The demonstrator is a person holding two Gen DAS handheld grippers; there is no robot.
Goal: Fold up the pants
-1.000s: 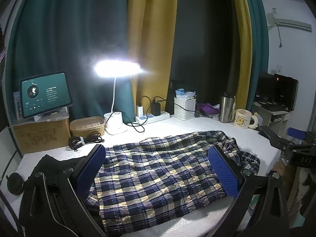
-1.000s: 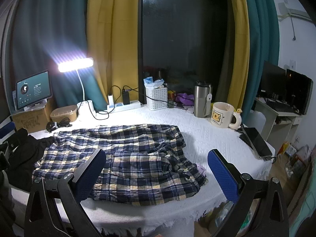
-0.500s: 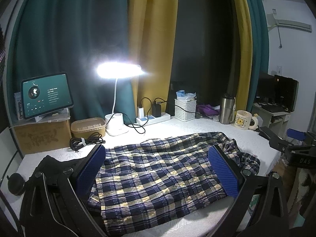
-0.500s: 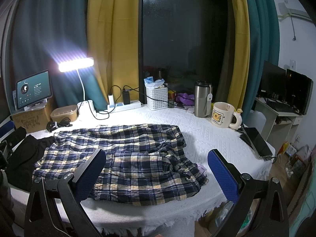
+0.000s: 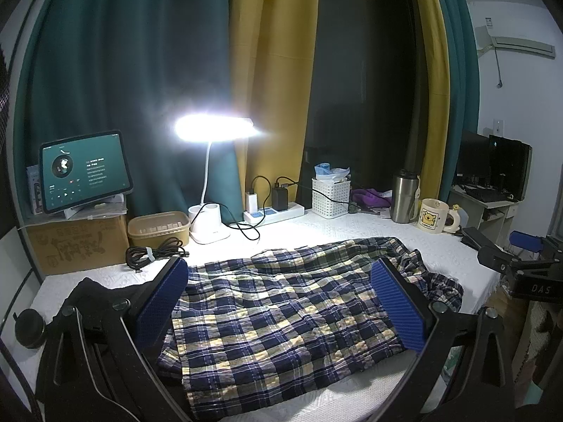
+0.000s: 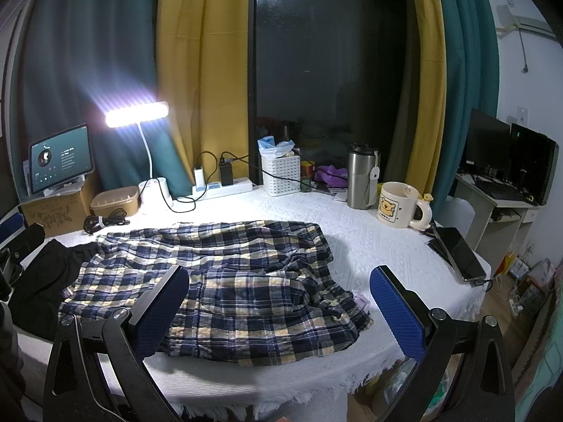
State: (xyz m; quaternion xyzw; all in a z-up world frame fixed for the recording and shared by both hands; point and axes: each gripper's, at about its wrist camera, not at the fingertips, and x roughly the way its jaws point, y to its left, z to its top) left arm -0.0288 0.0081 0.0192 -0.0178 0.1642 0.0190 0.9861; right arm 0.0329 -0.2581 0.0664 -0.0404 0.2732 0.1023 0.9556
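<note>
- On the white textured tabletop (image 6: 355,221), the navy, yellow and white plaid pants (image 6: 225,281) lie spread roughly flat, long axis running left to right; the fabric is bunched and wrinkled at the right end, near the tabletop's right edge.
- Left gripper (image 5: 281,306): blue-padded fingers (image 5: 160,302) spread wide, holding nothing, hovering over the near left part of the pants. No contact with the cloth can be made out.
- Right gripper (image 6: 278,311): blue-padded fingers (image 6: 396,311) likewise wide apart and empty, above the near right part of the pants; its right finger sits over bare tabletop beyond the crumpled end.
- Black garment (image 6: 45,277) lies at the left end of the tabletop, touching or slightly under the pants' left edge.
- Back row, left to right: lit tablet (image 5: 84,170) propped on a cardboard box (image 5: 75,244); tan lidded container (image 5: 158,227); coiled black cable (image 5: 151,251) in front of it; white desk lamp (image 5: 211,130), switched on; white power strip (image 5: 274,212) with two chargers plugged in; white perforated basket (image 5: 330,198); steel tumbler (image 6: 362,176); cream mug with a bear print (image 6: 399,204).
- Dark flat device (image 6: 457,253) rests at the far right tabletop edge, well apart from the pants.
- Teal and yellow curtains (image 6: 204,70) frame a dark window behind.
</note>
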